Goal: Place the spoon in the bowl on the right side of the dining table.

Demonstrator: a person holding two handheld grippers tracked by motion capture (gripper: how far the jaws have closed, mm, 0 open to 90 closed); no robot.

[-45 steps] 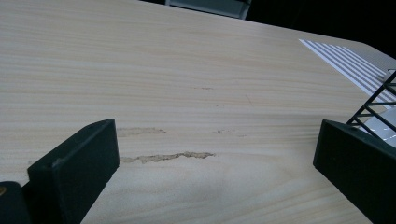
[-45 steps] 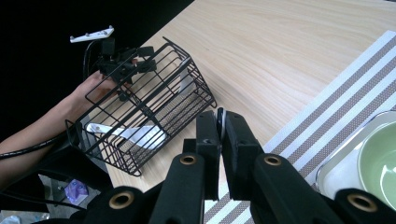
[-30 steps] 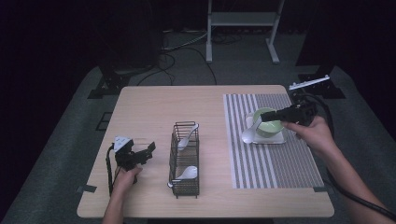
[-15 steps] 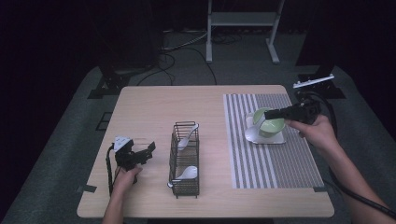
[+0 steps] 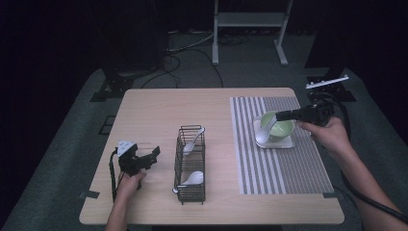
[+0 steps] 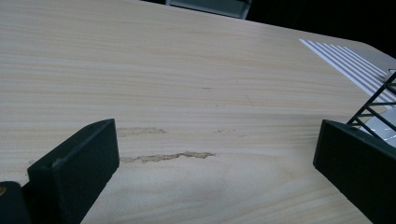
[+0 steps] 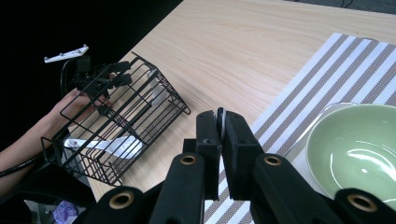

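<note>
The right gripper (image 5: 284,115) is reaching over the green bowl (image 5: 279,127), its jaws pinching the thin handle of a white spoon (image 5: 263,134); in the right gripper view that handle is showing as a pale sliver squeezed between the two black pads (image 7: 208,135). The spoon's scoop is hanging at the near-left rim of the bowl, above the white square plate (image 5: 288,143) on which the bowl is standing. The plate is sitting on the striped placemat (image 5: 284,168), which is lying under and all around the bowl. Well to the left of the bowl, on the bare wooden table (image 5: 159,108), a black wire basket (image 5: 191,163) is holding two more white spoons, one (image 5: 193,139) at its far end and one (image 5: 191,179) at its near end. Further left of the bowl, beyond the basket, the left gripper (image 5: 153,153) is hovering low over the tabletop with its jaws standing wide apart and nothing between them.
</note>
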